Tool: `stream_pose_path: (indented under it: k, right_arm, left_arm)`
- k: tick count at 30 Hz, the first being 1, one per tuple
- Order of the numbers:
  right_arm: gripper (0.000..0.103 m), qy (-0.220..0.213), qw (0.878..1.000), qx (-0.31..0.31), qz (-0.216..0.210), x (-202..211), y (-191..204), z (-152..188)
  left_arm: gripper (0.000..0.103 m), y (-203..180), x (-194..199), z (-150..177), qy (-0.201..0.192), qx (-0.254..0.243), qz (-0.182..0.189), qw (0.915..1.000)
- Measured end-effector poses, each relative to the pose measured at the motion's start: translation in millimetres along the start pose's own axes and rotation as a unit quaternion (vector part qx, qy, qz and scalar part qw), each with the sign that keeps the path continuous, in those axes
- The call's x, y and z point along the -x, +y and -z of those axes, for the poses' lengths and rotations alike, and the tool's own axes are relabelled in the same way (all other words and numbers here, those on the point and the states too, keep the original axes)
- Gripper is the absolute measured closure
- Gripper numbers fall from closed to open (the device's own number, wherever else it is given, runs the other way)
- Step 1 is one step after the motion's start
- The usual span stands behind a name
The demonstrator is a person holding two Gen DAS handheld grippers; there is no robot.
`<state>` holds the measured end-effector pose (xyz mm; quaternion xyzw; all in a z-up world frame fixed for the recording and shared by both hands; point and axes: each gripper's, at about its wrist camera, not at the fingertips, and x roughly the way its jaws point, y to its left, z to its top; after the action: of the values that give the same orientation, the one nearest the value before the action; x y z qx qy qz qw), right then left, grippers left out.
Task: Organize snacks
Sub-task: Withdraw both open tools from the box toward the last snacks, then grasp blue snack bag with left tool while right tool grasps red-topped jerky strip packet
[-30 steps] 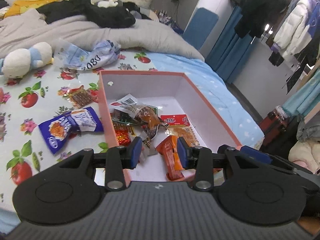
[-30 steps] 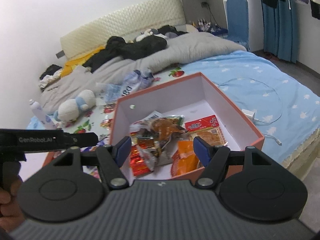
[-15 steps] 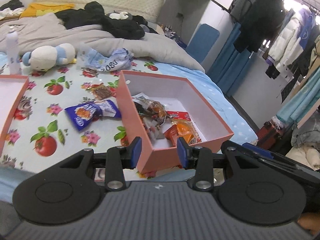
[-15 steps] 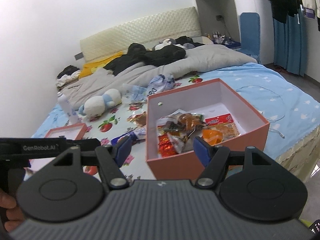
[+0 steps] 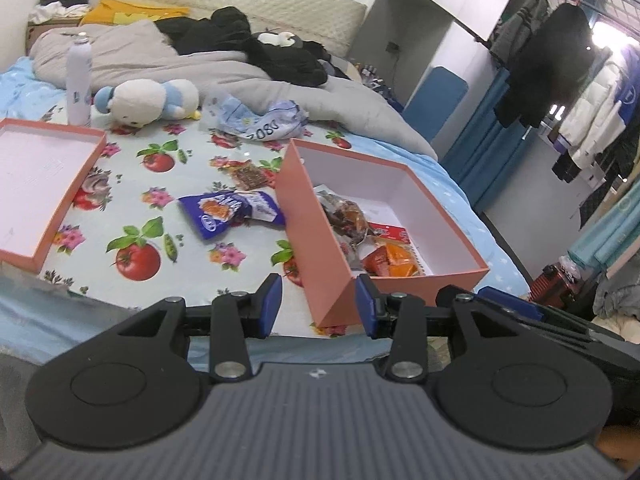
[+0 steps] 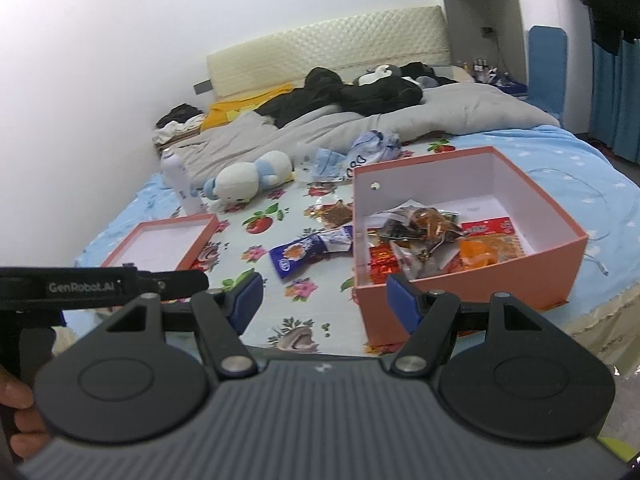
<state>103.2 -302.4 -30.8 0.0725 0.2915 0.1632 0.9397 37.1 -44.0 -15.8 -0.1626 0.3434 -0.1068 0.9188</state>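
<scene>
**Two snacks outside the box**

Both left tongs (image 5: 319, 306) and right tongs (image 6: 324, 300) gape wide, empty. The salmon box (image 6: 472, 280) on the bed (image 6: 560, 168) heaps overlapping snacks, uncountable. Outside: blue packet (image 6: 308, 250), brown packet (image 6: 336, 212).

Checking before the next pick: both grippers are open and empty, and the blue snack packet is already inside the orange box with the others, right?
Not quite. The blue snack packet lies on the fruit-print sheet, outside the orange box, as the right wrist view shows. The left gripper and right gripper are open and empty.
</scene>
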Motion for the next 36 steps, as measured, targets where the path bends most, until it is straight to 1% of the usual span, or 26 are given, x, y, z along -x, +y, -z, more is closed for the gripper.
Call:
stream_pose_path:
  k: [8, 16, 22, 27, 28, 29, 32, 34, 35, 36]
  right_arm:
    - [0.033, 0.018, 1.000, 0.009, -0.009, -20, 4, -5]
    - [0.033, 0.028, 0.999, 0.016, -0.015, -51, 4, -17]
    - [0.033, 0.041, 0.999, 0.017, -0.016, -86, 3, -30]
    - [0.033, 0.045, 0.998, 0.031, -0.018, -123, 6, -50]
    - [0.033, 0.049, 0.998, 0.035, -0.023, -131, 6, -55]
    - [0.033, 0.055, 0.997, 0.039, -0.029, -142, 6, -61]
    - [0.033, 0.070, 0.995, 0.058, -0.050, -170, 8, -81]
    - [0.033, 0.076, 0.992, 0.076, -0.064, -191, 12, -96]
    - [0.033, 0.081, 0.991, 0.085, -0.068, -202, 14, -104]
    - [0.033, 0.087, 0.989, 0.095, -0.075, -214, 16, -112]
  left_arm:
    - [0.057, 15, -17, -10, 0.014, 0.018, -0.009, 0.9997]
    - [0.056, 35, -53, -31, 0.036, 0.027, -0.017, 0.9988]
    - [0.051, 50, -85, -48, 0.048, 0.020, -0.022, 0.9984]
    - [0.043, 66, -115, -63, 0.053, 0.006, -0.030, 0.9981]
    - [0.041, 70, -121, -66, 0.055, 0.002, -0.031, 0.9980]
    - [0.037, 75, -130, -69, 0.056, -0.002, -0.034, 0.9978]
    - [0.036, 90, -153, -78, 0.062, -0.012, -0.037, 0.9973]
    - [0.029, 102, -171, -86, 0.067, -0.021, -0.040, 0.9967]
    - [0.021, 107, -178, -90, 0.066, -0.027, -0.041, 0.9966]
    - [0.019, 111, -187, -93, 0.065, -0.036, -0.043, 0.9963]
